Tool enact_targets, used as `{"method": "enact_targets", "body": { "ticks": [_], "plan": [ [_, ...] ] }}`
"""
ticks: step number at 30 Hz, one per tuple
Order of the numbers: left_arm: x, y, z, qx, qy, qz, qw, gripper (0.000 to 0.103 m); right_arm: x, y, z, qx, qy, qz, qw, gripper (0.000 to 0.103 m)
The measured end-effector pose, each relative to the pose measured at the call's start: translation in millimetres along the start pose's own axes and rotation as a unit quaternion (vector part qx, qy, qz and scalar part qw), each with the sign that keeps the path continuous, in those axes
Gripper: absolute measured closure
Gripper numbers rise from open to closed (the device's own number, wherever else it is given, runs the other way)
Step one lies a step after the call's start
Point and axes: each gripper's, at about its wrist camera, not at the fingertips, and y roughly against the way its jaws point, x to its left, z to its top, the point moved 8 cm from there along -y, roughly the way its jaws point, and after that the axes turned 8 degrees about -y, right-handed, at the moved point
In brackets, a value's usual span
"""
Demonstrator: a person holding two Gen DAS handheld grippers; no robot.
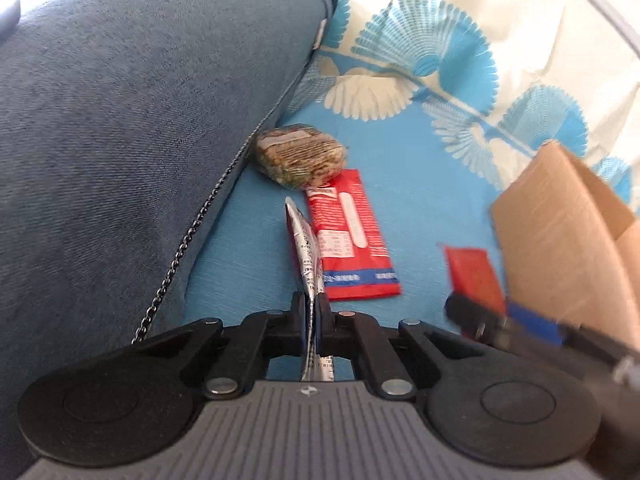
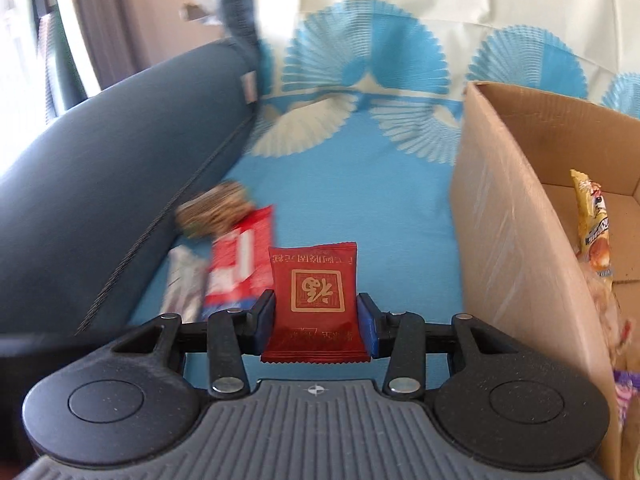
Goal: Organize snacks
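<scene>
Pinching silver packet (image 1: 306, 256) in left gripper (image 1: 311, 312), red sachet (image 2: 314, 300) in right gripper (image 2: 316, 320)

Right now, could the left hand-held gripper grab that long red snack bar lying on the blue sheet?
Probably not yet: the left hand-held gripper is shut on a silver packet. The red snack bar lies just ahead with nothing on top of it, so after dropping the packet it looks reachable.

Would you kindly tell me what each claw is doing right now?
Left claw: closed on a silver packet.
Right claw: closed on a red packet.
</scene>
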Motion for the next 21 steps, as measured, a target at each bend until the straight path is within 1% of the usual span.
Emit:
{"method": "enact_targets", "body": {
  "ticks": [5,7,9,12,17,21],
  "plan": [
    [2.6,19.2,-4.7,0.008,0.007,-0.025,0.9996,0.099,13.5,31.6,-20.6,0.009,0.039,0.013,0.999,0.058],
    [2.6,29.9,-7.0,0.004,0.0,-0.031,0.9995,0.099,15.5,40.8,-27.1,0.015,0.047,0.015,0.999,0.058],
    [0.2,38.4,-11.1,0.006,-0.009,-0.048,0.9988,0.099,17.0,50.3,-33.5,0.021,0.053,0.019,0.998,0.058],
    [-3.3,52.5,-16.4,0.001,-0.025,-0.051,0.9984,0.099,18.0,61.9,-39.2,0.02,0.058,0.02,0.998,0.058],
    [-11.9,72.1,-21.7,-0.019,-0.035,-0.063,0.9972,0.099,17.1,76.9,-45.7,0.016,0.063,0.021,0.998,0.058],
    [-19.9,78.5,-27.0,-0.013,-0.049,-0.072,0.9961,0.099,17.2,82.4,-50.9,0.02,0.066,0.025,0.997,0.058]
  ]
}}
